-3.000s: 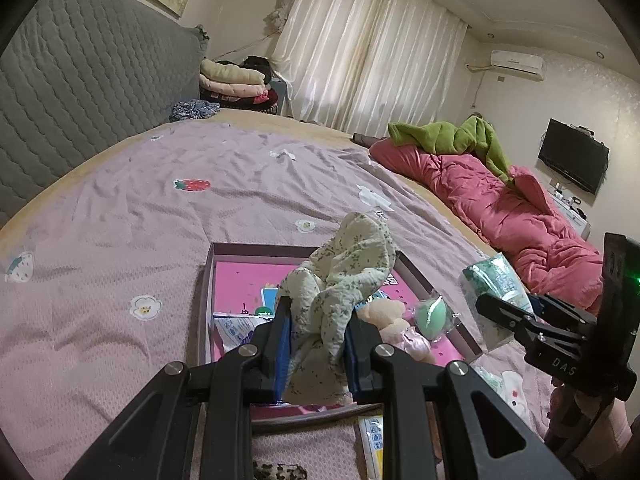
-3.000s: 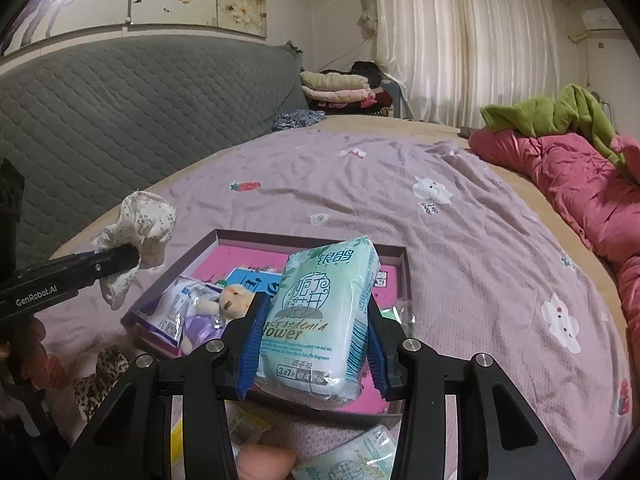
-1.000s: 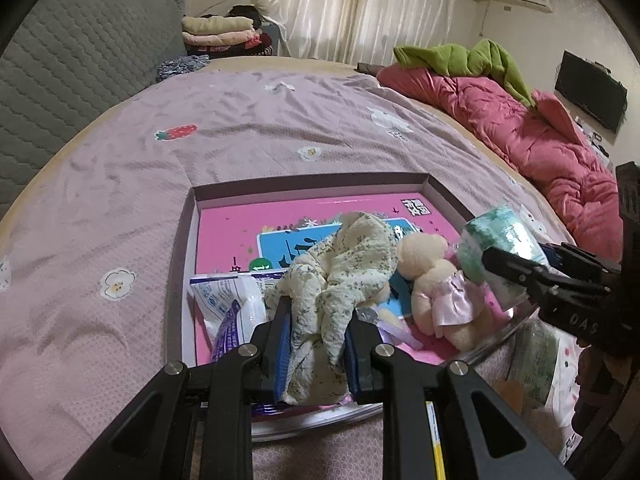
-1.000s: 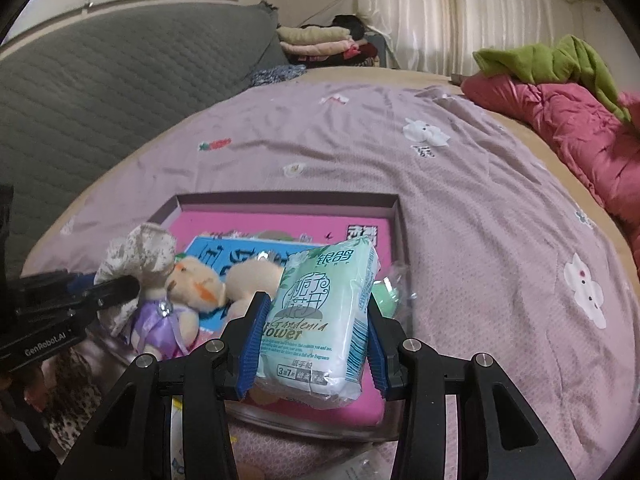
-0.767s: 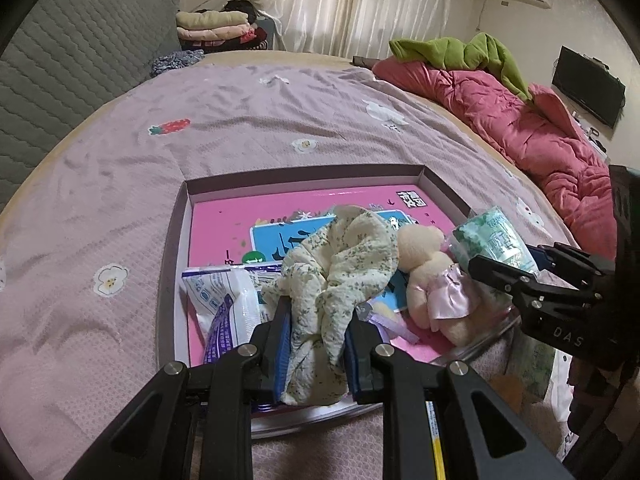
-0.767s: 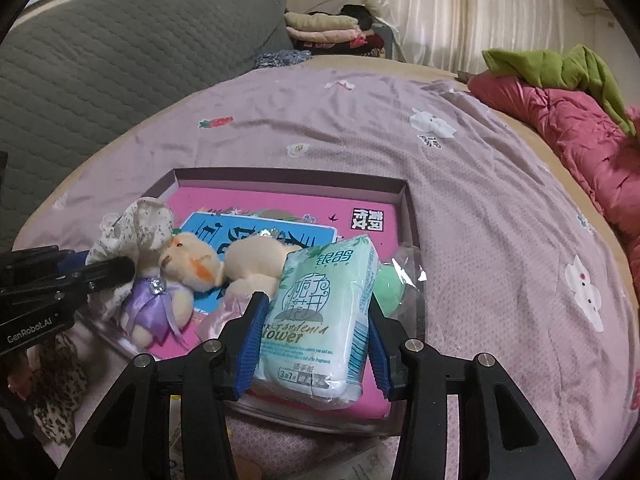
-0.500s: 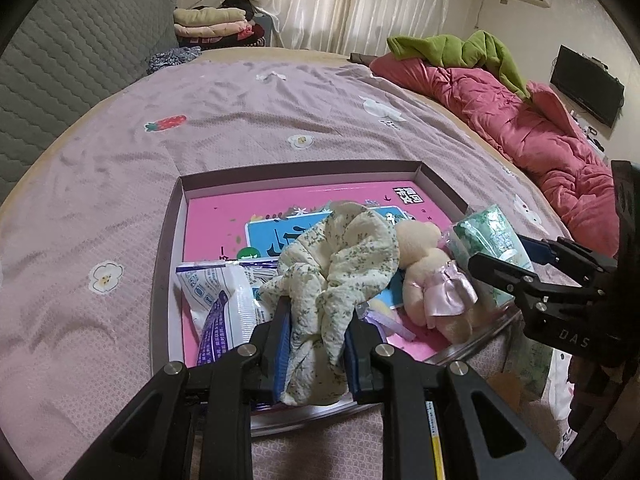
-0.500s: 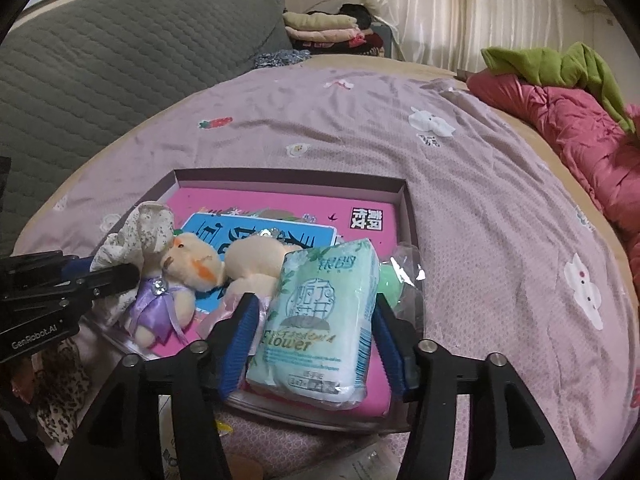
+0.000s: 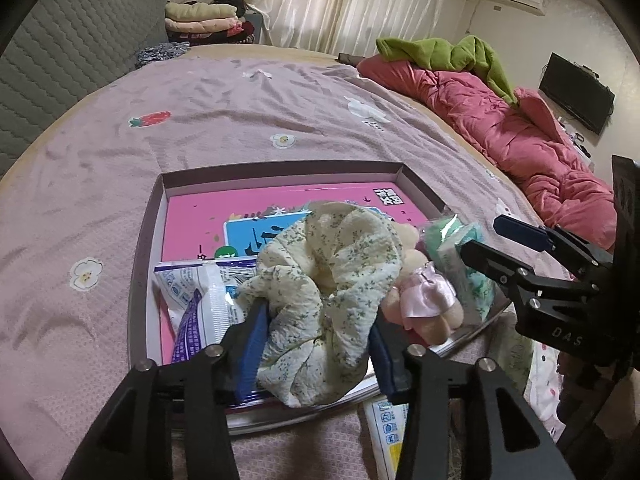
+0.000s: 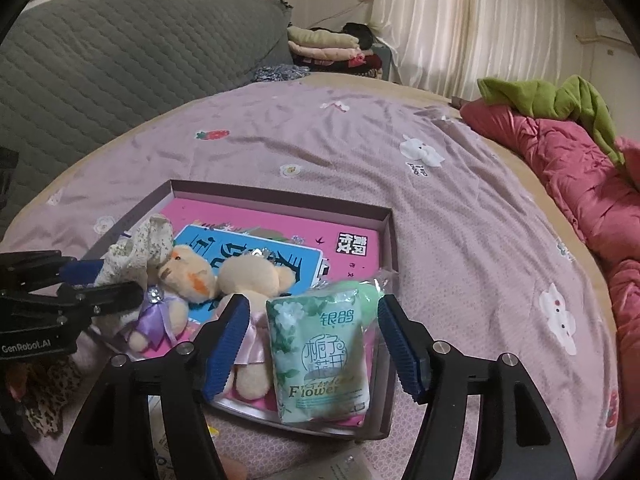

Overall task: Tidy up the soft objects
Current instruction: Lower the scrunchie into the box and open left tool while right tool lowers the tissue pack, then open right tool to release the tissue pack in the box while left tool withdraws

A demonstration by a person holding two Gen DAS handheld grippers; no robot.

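Observation:
A shallow box with a pink floor lies on the purple bedspread; it also shows in the right wrist view. My left gripper is open around a floral cloth scrunchie that rests in the box's near part. My right gripper is open, and a green tissue pack stands free between its fingers in the box's near right corner. Two small teddy bears lie in the box. A blue-white wipes packet lies at the box's left.
A red quilt with a green blanket lies at the right. A grey padded headboard stands on the left. Folded clothes sit at the far end. Loose packets and a leopard-print cloth lie just in front of the box.
Both grippers came down to the box. The right gripper opened and let go of the tissue pack in the box. The left gripper opened around the scrunchie.

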